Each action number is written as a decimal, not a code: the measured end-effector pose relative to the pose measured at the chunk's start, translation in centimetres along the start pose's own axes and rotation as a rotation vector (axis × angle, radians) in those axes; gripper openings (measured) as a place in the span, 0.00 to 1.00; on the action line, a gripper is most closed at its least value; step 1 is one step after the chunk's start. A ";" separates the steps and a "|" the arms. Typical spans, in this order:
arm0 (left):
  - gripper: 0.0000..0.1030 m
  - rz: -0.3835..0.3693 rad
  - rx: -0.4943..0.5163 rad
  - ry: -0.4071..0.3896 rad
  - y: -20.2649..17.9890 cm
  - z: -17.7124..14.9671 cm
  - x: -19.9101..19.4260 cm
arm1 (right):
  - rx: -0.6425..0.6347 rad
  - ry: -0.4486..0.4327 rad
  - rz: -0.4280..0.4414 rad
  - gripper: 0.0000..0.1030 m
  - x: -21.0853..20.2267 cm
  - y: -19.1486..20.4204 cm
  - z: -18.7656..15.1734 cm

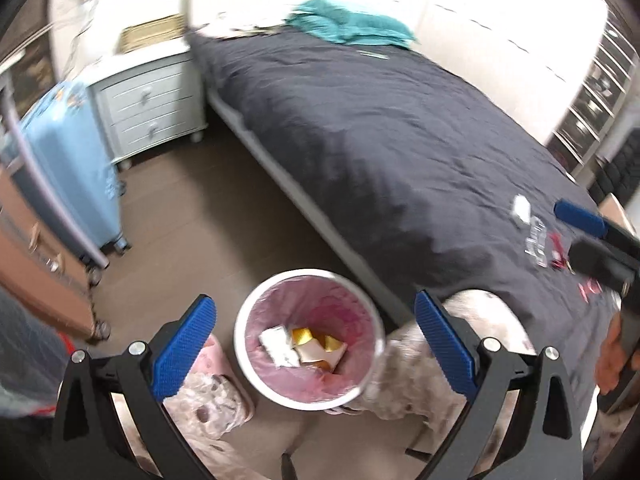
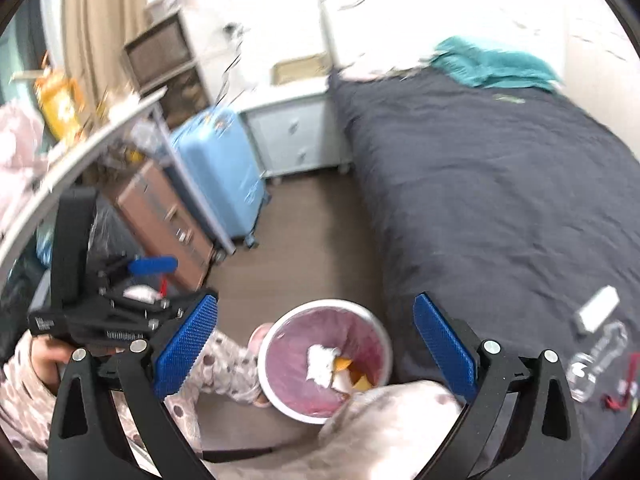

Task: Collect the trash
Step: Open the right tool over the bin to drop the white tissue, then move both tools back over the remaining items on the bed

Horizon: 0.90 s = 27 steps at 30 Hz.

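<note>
Blue-padded left gripper (image 1: 316, 344) and right gripper (image 2: 316, 344) hover spread wide, empty, above the pink-lined bin (image 1: 310, 338).

Both views are bright, with daylight so strong that the white wall (image 1: 480, 12) and the headboard (image 2: 400, 20) burn out to near featureless white. The dark bedspread (image 1: 380, 128) keeps its creases but looks soft, and motion blur smears the whole room: the blue suitcase (image 2: 220, 168), the bedside drawers (image 1: 152, 100) and the teal cloth (image 2: 492, 62) all have streaked edges. The lined bin (image 1: 310, 338) on the floor is mildly blurred too. Only the nearby blue pads (image 1: 186, 346) look crisp. Fisheye distortion bends straight lines near the rim, and black vignetting fills the corners.
</note>
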State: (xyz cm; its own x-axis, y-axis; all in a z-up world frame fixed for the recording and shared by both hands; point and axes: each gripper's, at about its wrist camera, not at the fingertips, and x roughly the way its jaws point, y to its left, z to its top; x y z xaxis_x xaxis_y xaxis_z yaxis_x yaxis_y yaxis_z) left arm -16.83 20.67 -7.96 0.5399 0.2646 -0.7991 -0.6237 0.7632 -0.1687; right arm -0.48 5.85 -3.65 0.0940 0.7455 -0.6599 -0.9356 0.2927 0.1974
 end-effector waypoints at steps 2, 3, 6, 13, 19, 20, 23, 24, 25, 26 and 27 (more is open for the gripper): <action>0.95 -0.039 0.036 0.000 -2.1 0.5 -0.2 | 0.034 -0.030 -0.047 0.93 -2.0 -1.9 -0.1; 0.95 -0.052 0.050 0.003 -2.9 0.6 -0.2 | 0.051 -0.045 -0.075 0.93 -3.3 -3.1 -0.4; 0.95 -0.090 0.113 0.017 -6.0 1.1 0.0 | 0.113 -0.081 -0.148 0.93 -6.0 -6.7 -1.3; 0.95 -0.179 0.286 0.074 -14.6 1.9 1.9 | 0.274 -0.137 -0.307 0.93 -11.3 -15.1 -5.1; 0.95 -0.215 0.407 0.074 -21.4 2.4 3.6 | 0.383 -0.157 -0.423 0.93 -15.5 -21.4 -9.5; 0.95 -0.225 0.426 0.079 -22.7 2.4 4.0 | 0.400 -0.158 -0.436 0.93 -16.0 -22.4 -10.1; 0.95 -0.248 0.481 0.102 -26.2 2.4 5.4 | 0.445 -0.144 -0.489 0.93 -17.5 -25.3 -12.3; 0.95 -0.255 0.493 0.108 -27.0 2.3 5.8 | 0.454 -0.142 -0.498 0.93 -17.9 -26.0 -12.8; 0.95 -0.263 0.501 0.115 -27.8 2.3 6.1 | 0.464 -0.141 -0.506 0.93 -18.2 -26.6 -13.3; 0.95 -0.281 0.512 0.127 -29.0 2.2 6.7 | 0.479 -0.137 -0.515 0.93 -18.5 -27.6 -14.0; 0.95 -0.290 0.515 0.135 -29.6 2.1 7.2 | 0.485 -0.135 -0.520 0.93 -18.7 -28.2 -14.5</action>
State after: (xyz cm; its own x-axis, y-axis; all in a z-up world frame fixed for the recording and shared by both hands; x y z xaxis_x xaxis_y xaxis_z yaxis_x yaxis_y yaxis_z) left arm 6.71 1.28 -7.49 0.5491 -0.0484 -0.8343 -0.0895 0.9892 -0.1163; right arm 19.18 -25.01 -7.35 0.5566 0.4959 -0.6666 -0.5047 0.8391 0.2028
